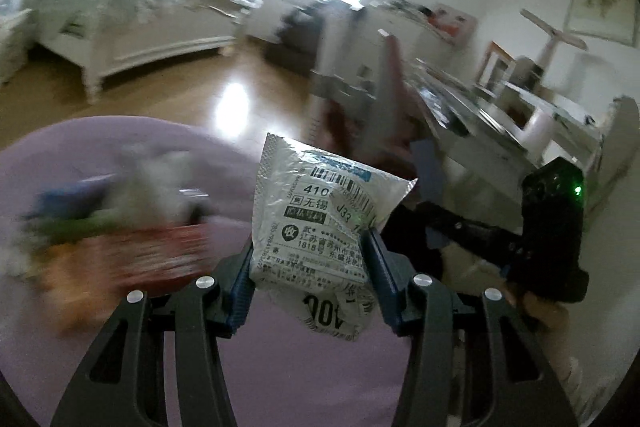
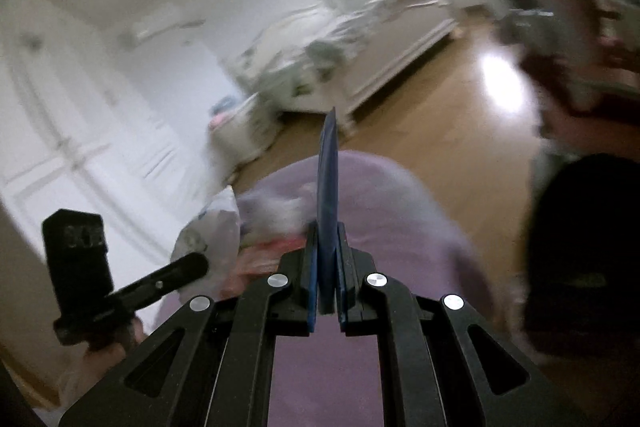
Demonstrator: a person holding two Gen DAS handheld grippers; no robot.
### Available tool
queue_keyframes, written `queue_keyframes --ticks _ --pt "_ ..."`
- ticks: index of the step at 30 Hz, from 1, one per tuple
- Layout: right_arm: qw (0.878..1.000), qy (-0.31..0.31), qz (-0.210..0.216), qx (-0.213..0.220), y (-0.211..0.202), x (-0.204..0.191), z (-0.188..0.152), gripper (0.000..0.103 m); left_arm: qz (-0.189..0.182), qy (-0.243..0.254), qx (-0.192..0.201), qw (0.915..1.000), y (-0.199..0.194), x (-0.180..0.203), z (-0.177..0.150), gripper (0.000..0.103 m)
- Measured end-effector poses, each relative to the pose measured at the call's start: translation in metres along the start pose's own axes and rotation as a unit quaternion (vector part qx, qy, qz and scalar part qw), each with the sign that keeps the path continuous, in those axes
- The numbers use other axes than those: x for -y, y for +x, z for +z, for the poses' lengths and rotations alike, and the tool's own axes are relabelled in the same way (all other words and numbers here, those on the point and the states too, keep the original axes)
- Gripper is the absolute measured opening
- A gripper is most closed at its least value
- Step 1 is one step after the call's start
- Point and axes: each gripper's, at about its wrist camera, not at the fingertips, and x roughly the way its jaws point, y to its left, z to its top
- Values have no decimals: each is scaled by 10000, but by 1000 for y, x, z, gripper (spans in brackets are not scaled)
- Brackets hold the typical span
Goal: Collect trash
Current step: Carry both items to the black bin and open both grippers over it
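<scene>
The left gripper (image 1: 310,255) pinches a crumpled silver mailer pouch (image 1: 316,223) above the purple bin (image 1: 320,367); the right gripper (image 2: 328,267) clamps a flat blue piece (image 2: 328,187) edge-on over it. Blurred trash (image 1: 120,239) lies inside, wooden floor (image 1: 192,87) and white bed (image 1: 120,27) beyond.

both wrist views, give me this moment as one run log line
left hand-held gripper: shut on crumpled shipping-label bag | right hand-held gripper: shut on flat blue piece | below: purple surface with blurred trash pile
</scene>
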Motion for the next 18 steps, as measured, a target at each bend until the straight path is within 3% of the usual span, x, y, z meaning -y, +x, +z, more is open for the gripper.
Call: queue_keyframes --ticks 8,18 --pt "9921 872 -862 281 -43 122 -8 8 -504 280 -656 9962 123 81 6 51" --pt "9828 1449 -1122 212 -45 190 -32 9 -462 466 -1218 9904 190 108 -4 51"
